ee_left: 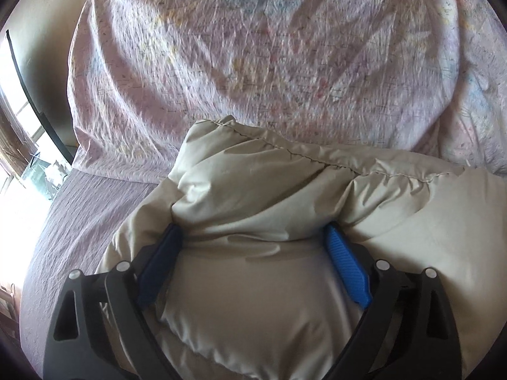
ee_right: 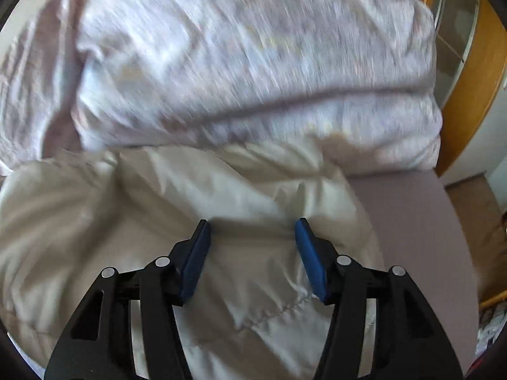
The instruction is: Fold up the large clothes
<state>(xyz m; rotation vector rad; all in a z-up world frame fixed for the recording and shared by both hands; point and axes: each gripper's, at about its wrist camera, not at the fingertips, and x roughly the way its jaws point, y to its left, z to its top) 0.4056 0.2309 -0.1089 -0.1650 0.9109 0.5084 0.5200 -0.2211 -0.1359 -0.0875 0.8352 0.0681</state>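
The beige puffer jacket (ee_left: 253,190) lies bunched on the bed (ee_left: 79,221), its far edge butted against a pale patterned quilt (ee_left: 253,47) heaped behind it. It looks light for its bulk: quilted, air-filled, soft with no stiffness of its own, and the smooth shell cloth is probably slippery, so a shallow pinch would likely slide off. The left hand-held gripper (ee_left: 253,240) has its jaws spread wide with a fat padded roll of the jacket bulging between the blue pads (ee_left: 345,259); the pads seem to touch the fabric on both sides, but whether they are squeezing it or only straddling it I cannot tell from this angle. The right hand-held gripper (ee_right: 253,237) hangs over the jacket's flatter part near its right-hand edge, jaws apart and nothing caught between them; that view is smeared by motion, so how close the tips are to the cloth is a guess. Good holds, in my judgement, are the stitched seam lines (ee_left: 317,158), where the filling is thin and the layers are bound together, or a deep bite across a whole baffle. Air trapped inside will make each fold spring back unless pressed flat.
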